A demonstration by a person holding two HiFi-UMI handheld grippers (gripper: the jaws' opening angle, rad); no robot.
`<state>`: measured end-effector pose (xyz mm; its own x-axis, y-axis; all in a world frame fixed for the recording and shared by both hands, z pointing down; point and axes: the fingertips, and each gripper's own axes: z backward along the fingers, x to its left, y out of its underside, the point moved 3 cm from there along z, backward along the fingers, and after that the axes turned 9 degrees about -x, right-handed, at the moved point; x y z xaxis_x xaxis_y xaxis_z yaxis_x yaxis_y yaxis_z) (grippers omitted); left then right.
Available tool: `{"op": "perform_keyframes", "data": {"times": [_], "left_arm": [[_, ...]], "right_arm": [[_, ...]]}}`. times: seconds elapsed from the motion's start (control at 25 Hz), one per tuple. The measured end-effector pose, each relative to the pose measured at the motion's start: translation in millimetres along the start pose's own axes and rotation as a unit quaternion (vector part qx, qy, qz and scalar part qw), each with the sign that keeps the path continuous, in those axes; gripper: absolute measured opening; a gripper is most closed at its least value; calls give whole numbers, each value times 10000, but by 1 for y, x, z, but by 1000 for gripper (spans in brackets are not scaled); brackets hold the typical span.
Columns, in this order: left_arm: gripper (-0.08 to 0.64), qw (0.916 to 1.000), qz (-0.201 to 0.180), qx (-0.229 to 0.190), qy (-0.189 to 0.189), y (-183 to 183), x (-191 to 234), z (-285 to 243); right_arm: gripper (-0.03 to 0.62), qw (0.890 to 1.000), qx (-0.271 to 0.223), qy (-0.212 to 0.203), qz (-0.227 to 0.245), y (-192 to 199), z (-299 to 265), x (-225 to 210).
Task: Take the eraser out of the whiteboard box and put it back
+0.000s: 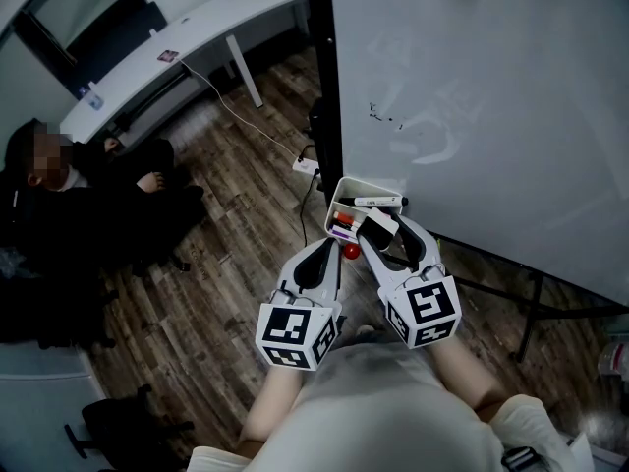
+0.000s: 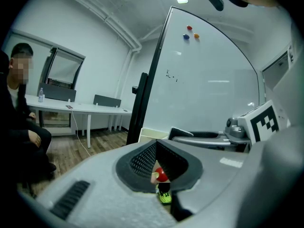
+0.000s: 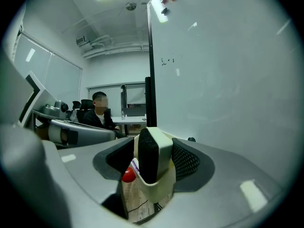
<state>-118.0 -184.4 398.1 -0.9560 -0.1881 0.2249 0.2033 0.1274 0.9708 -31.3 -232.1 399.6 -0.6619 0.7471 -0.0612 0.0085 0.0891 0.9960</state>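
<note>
Right gripper view: right gripper (image 3: 149, 152) stands wide around the eraser (image 3: 160, 148) at the near end of the whiteboard box (image 1: 366, 182); a skewed retreat could snag and topple it.

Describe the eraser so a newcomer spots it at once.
Find the whiteboard, then the small white box at its bottom corner. The eraser stands between the right gripper's fingers: a chunky cream block with black felt, unlike the slim markers.

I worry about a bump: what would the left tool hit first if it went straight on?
Probably the small red ball just ahead of the left tool, near the whiteboard box; depth is unclear.
</note>
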Motion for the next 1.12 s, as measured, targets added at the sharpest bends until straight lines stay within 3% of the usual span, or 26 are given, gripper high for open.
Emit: {"op": "perform_keyframes", "data": {"times": [1.12], "left_arm": [[5, 9997, -26, -57, 225, -3, -11, 19]], "right_arm": [[249, 9993, -231, 262, 93, -21, 31, 11]]}}
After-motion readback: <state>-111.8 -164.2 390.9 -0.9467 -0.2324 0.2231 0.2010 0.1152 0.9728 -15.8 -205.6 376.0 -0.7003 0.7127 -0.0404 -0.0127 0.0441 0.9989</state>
